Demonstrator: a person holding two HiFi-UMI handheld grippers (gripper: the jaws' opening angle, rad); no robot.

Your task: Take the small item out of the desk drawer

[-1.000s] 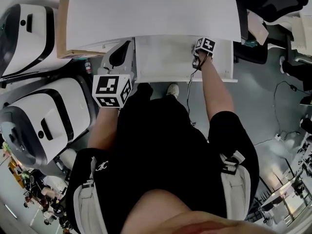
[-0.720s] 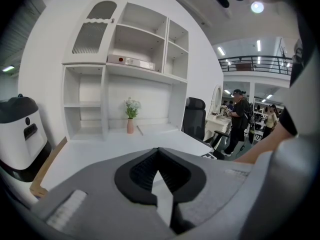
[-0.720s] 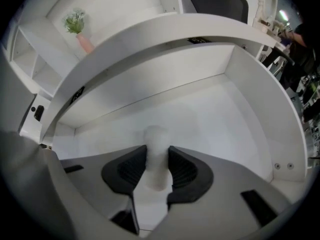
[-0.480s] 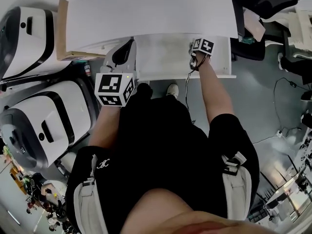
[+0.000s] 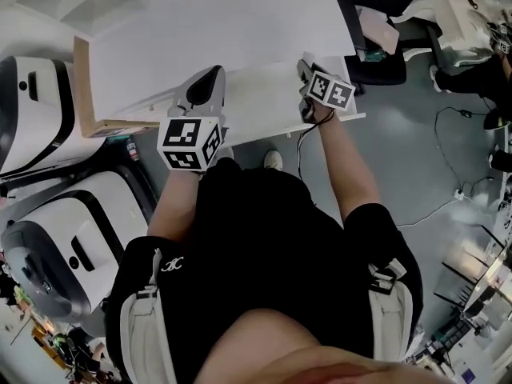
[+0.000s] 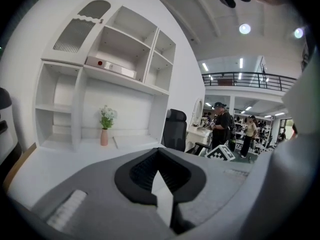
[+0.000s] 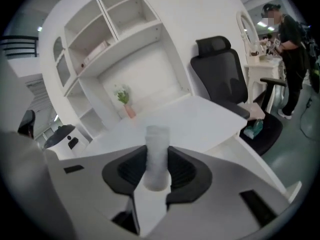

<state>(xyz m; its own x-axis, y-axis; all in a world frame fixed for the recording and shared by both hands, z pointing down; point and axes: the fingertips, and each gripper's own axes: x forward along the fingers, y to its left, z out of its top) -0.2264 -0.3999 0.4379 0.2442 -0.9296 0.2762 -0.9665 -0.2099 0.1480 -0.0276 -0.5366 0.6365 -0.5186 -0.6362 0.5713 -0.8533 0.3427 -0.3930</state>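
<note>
A small frosted white cylinder [image 7: 157,154] stands upright between the black pads of my right gripper [image 7: 156,176], whose jaws are closing on it and press its sides. In the head view my right gripper [image 5: 305,72] is over the right end of the open white drawer [image 5: 260,94], at the edge of the white desk top [image 5: 216,30]. My left gripper [image 5: 210,78] hovers by the drawer's left end. Its jaws [image 6: 159,171] are shut with nothing between them.
Two large white-and-black machines [image 5: 32,126] [image 5: 72,246] stand on the floor to my left. A black office chair [image 5: 376,62] [image 7: 220,79] is right of the desk. White shelves with a vase of flowers [image 7: 125,104] rise behind the desk. Cables [image 5: 448,150] lie on the floor.
The head view has swung, so the desk now lies slanted. My right gripper stays at the drawer's right end. The left gripper has come closer to the desk edge.
</note>
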